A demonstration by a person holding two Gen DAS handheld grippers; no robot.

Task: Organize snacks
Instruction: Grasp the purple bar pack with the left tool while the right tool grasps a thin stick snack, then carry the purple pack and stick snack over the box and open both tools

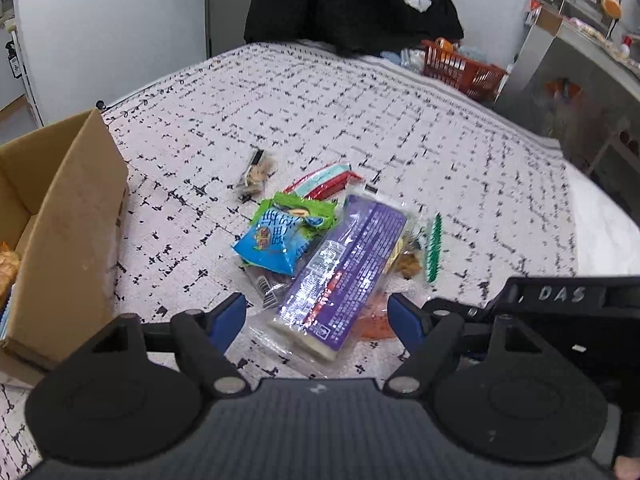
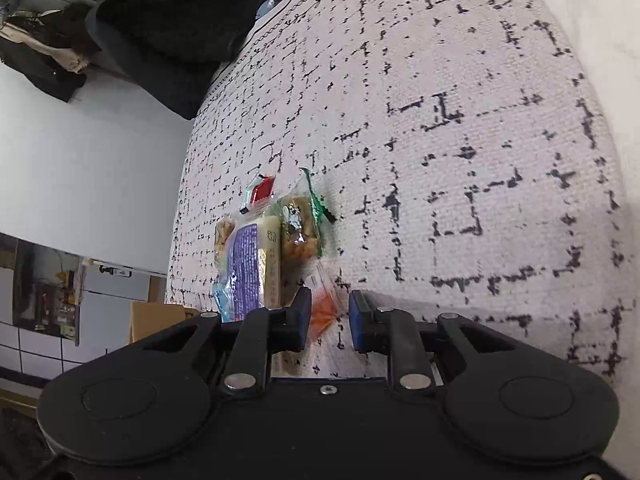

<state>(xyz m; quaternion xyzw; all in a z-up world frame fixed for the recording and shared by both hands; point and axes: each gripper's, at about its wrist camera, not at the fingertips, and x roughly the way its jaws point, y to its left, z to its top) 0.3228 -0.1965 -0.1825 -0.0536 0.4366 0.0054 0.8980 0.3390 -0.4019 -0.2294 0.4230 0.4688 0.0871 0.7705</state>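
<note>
In the left wrist view, the left claw [image 1: 316,318] stands wide at the bottom centre, its blue pads either side of the near end of a purple packet [image 1: 344,268] without pressing it. In the right wrist view, the right claw [image 2: 330,320] is narrow around an orange wrapper [image 2: 322,312], though whether the pads press it I cannot tell. Farther up in the left wrist view a blue-green snack bag [image 1: 284,236] lies on the patterned cloth [image 1: 320,120], with a cardboard box [image 1: 68,216] at the left edge.

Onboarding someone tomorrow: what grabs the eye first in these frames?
The snack pile mid-blanket, led by the long purple packet lying between the left gripper's open jaws. Then the cardboard box at the left edge, and the orange packet between the right gripper's narrowed jaws.
</note>
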